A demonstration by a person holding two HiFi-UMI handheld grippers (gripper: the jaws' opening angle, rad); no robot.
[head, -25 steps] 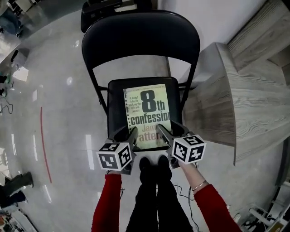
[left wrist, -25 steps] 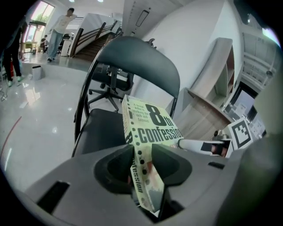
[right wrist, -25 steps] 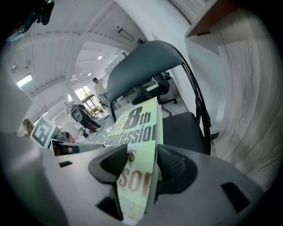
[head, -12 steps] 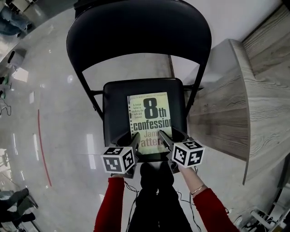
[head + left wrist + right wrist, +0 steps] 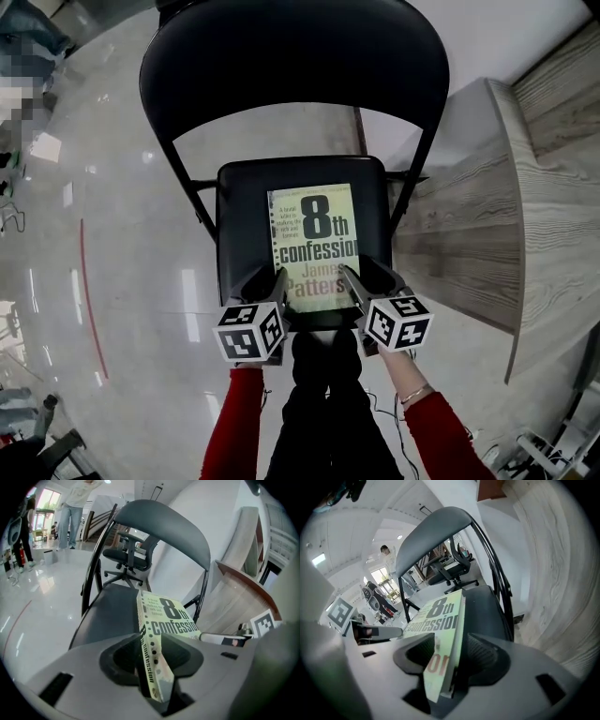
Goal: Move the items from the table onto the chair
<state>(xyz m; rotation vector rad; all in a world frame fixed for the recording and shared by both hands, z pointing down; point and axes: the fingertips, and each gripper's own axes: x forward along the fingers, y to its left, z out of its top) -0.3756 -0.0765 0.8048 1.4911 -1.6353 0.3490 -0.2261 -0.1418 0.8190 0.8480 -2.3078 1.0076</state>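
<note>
1 book (image 5: 314, 234) hangs over the chair (image 5: 239, 216) seat, clamped by left tongs (image 5: 270, 281) and right tongs (image 5: 362, 278).

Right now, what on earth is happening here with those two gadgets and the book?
A person in red sleeves works two handheld claws. The left claw and the right claw each pinch a near corner of a pale green paperback book, holding it over the seat of a black metal chair. A grey wood-grain table stands to its right.
</note>
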